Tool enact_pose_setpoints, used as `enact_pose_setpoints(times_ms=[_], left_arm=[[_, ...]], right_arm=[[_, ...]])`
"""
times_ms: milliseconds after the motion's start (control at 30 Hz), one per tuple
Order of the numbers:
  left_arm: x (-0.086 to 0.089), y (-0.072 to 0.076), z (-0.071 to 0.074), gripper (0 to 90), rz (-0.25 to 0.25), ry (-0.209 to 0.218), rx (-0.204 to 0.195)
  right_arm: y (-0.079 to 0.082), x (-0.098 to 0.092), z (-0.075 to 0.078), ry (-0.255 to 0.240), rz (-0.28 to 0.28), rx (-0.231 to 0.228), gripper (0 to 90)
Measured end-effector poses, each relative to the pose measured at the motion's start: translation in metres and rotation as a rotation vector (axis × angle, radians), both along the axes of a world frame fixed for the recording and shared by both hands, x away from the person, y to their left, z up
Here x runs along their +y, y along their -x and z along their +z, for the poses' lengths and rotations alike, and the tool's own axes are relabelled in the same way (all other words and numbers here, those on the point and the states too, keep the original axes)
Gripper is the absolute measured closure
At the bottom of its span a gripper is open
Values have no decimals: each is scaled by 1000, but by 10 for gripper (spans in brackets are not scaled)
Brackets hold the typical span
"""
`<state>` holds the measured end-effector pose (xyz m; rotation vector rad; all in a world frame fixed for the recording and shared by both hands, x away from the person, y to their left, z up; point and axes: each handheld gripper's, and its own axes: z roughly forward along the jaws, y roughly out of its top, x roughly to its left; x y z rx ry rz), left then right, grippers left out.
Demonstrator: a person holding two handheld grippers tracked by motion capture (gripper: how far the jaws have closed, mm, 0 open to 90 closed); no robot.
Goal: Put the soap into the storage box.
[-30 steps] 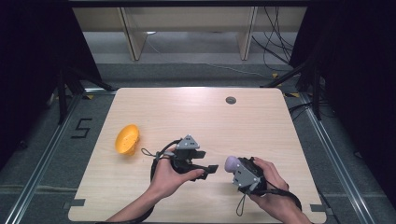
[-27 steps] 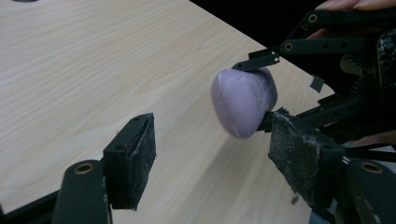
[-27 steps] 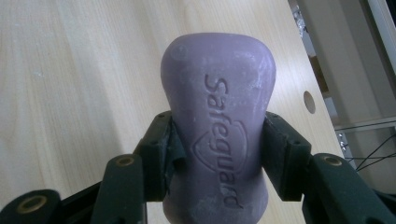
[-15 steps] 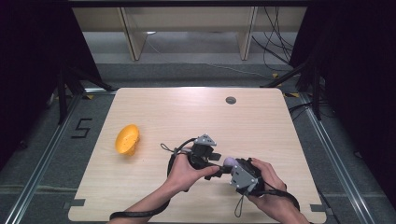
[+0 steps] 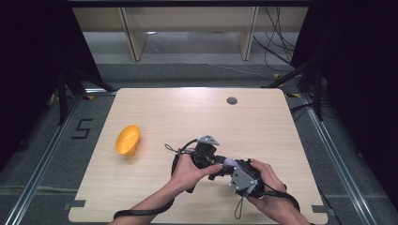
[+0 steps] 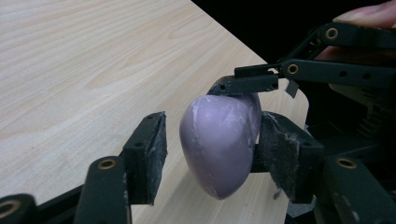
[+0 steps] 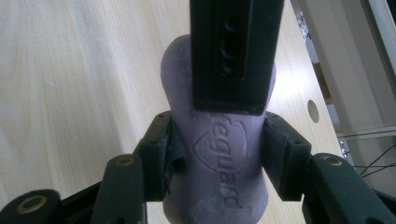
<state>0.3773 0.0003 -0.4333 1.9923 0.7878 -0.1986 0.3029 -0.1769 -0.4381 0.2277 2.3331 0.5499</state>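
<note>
The high view is evenly lit from above, so the pale table reads bright against near-black surroundings at both sides, and the hands cast only faint, soft shadows toward its near edge; the picture is somewhat soft and grainy. In the left gripper view the purple soap bar carries dull whitish sheen, the nearest jaw parts at the bottom corners look slightly blurred, and the background past the table's edge is black. The right gripper view is bright, perhaps overexposed along the table's right side, with the dark jaw at the top in shadow.

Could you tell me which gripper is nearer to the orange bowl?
Left. The left gripper is right of the orange bowl; the right gripper sits farther right.
</note>
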Motion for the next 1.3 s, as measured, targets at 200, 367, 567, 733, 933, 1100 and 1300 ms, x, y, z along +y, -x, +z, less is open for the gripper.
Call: enact_pose_setpoints(times_ms=[200,367,567,733,933,1100,1300], left_arm=[[-3,0,-1,459,-4,-1,7],[-4,-2,-2,488,-17,17,28],[-5,-2,-2,493,-1,19,50],[-5,-4,-3,493,-1,32,68],[-7,-4,-4,494,13,29,95],[-3,-6,-4,539,30,57,155],[-1,-6,-3,582,26,61,167]], right_arm=[[0,1,0,2,6,-7,503],[1,2,1,1,2,-15,503],[1,1,1,9,10,-13,503],[1,2,2,13,13,-32,503],[1,3,1,18,15,-33,503],[1,2,1,19,18,-29,504],[1,4,0,19,6,-43,502]])
